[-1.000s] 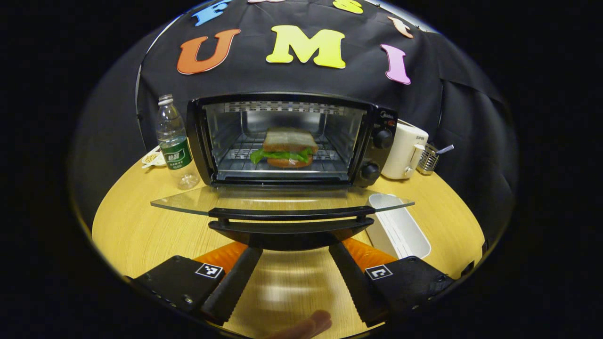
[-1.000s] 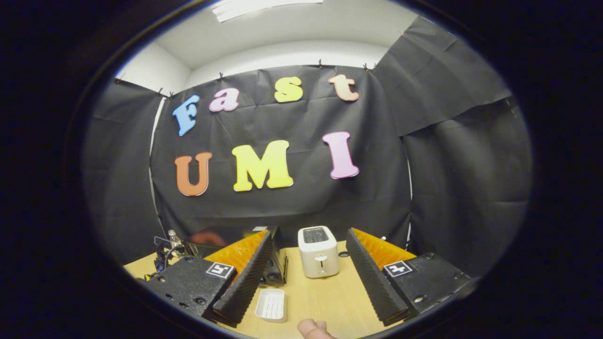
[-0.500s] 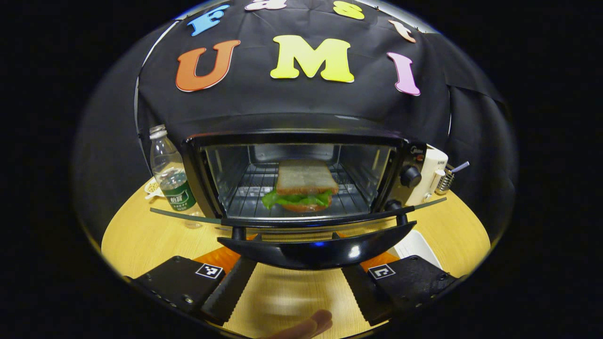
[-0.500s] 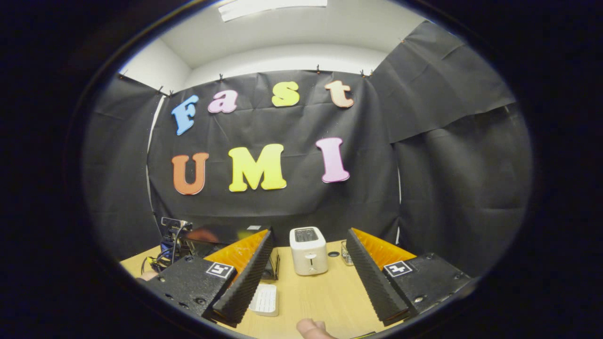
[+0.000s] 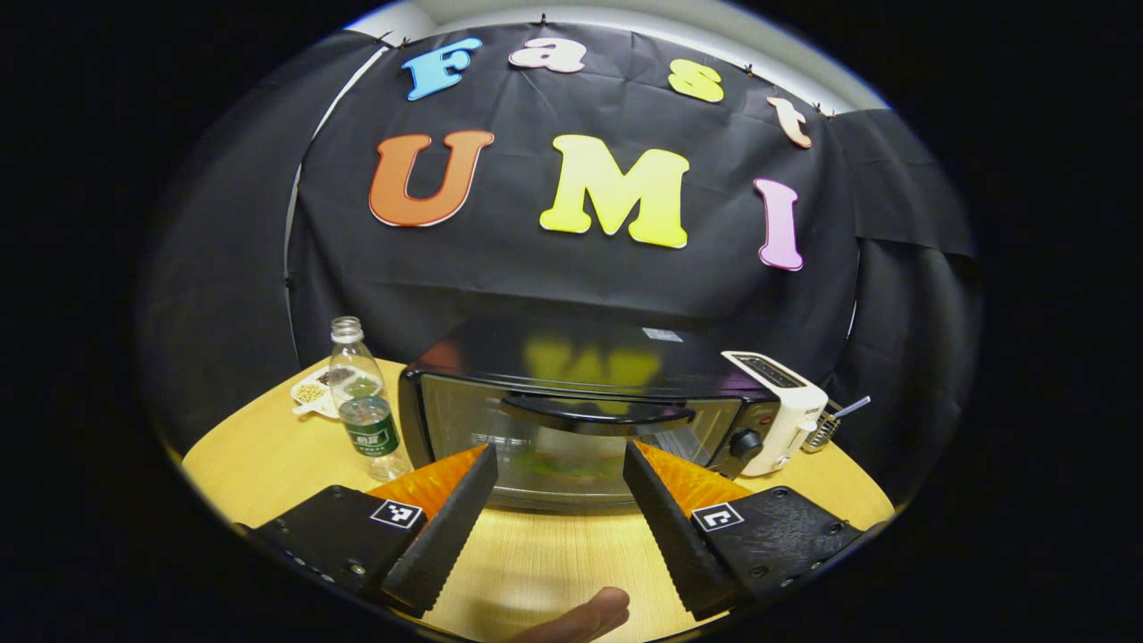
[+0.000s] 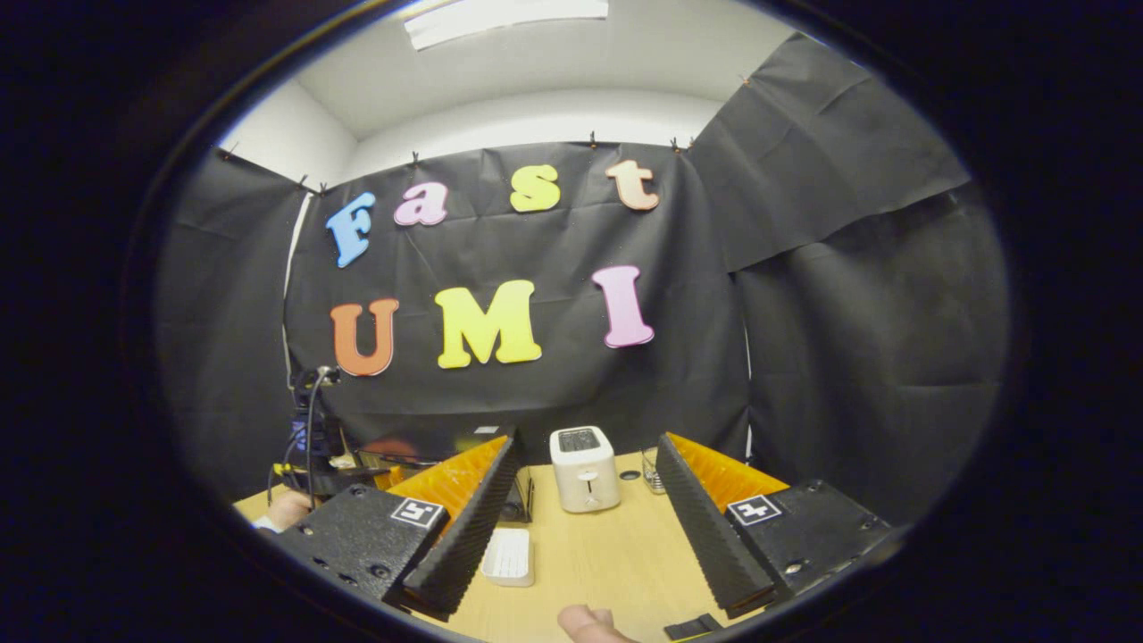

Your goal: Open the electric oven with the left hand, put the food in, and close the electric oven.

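With its glass door shut, oven: the oven [image 5: 571, 420] sits at mid-table against the black cloth, its curved handle [image 5: 596, 413] lying across the top of the door.
Food: a blur of green and pale shapes shows through the glass low behind the door, inside the oven; what it is cannot be made out.
Left gripper: the left gripper [image 5: 558, 505] hangs just before the oven door with its fingers spread wide and nothing between them; the tips stand near the lower glass, and whether they touch it cannot be told.
Thumb: a fingertip [image 5: 585, 618] shows at the bottom edge of the left gripper view.
Right gripper: the right gripper [image 6: 585, 522] is held above the table [image 6: 607, 563] farther back, fingers splayed apart and empty, pointing toward the toaster [image 6: 584, 468].
Toaster: white, upright, just to the right of the oven's knobs [image 5: 746, 443] in the left gripper view.
Bottle: a clear bottle [image 5: 364, 413] with a green label stands just left of the oven, with a small dish [image 5: 314, 393] of bits behind it.
Tray: a white ridged tray [image 6: 509, 556] lies on the table in front of the oven's right end in the right gripper view.
Hand: at the left edge of the right gripper view, a hand [image 6: 287, 509] holds the other gripper beside the oven.
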Demonstrator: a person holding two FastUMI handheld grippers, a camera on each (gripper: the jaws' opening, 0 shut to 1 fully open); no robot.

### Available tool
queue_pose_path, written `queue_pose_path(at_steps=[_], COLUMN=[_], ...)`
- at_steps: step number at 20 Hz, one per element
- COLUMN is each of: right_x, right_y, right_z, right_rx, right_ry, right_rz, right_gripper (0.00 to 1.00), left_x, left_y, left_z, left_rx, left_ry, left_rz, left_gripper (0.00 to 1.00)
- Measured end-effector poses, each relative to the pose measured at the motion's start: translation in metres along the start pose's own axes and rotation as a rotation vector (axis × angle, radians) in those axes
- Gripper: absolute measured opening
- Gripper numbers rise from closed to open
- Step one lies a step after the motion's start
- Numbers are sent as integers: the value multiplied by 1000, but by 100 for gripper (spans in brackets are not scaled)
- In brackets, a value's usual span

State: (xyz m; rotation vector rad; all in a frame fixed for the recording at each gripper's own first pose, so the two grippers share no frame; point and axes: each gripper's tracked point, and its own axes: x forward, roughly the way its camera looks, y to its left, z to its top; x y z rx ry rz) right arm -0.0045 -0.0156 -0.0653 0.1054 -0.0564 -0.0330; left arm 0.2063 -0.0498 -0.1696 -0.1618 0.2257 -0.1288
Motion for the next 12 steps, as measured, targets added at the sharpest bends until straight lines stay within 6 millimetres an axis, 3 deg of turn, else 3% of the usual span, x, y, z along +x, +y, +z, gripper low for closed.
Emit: queue_pose_path(at_steps=[6,7,8,9,10,11,12], right_x=[-31,-34,-38,-40,-43,-45,-47], right_y=[-1,-1,-4,-6,-4,-2,0], right_z=[25,29,31,33,34,32,32], right_rx=[-8,-21,-28,-30,-26,-18,-12], right_ry=[-46,-51,-58,-61,-63,-60,-60], right_rz=[10,12,6,4,11,19,27], right_gripper=[100,90,100,100,90,90,100], left_x=[-93,-111,-125,-139,-153,-166,-179], left_y=[-9,-12,-13,-14,-14,-14,-14], left_z=[65,75,80,83,85,86,86], left_rx=[26,32,42,51,60,77,98], left_ry=[-150,-170,-176,-177,-178,-179,-177], left_rz=[-30,-29,-26,-19,-11,0,8], left_gripper=[94,93,93,93,93,93,93])
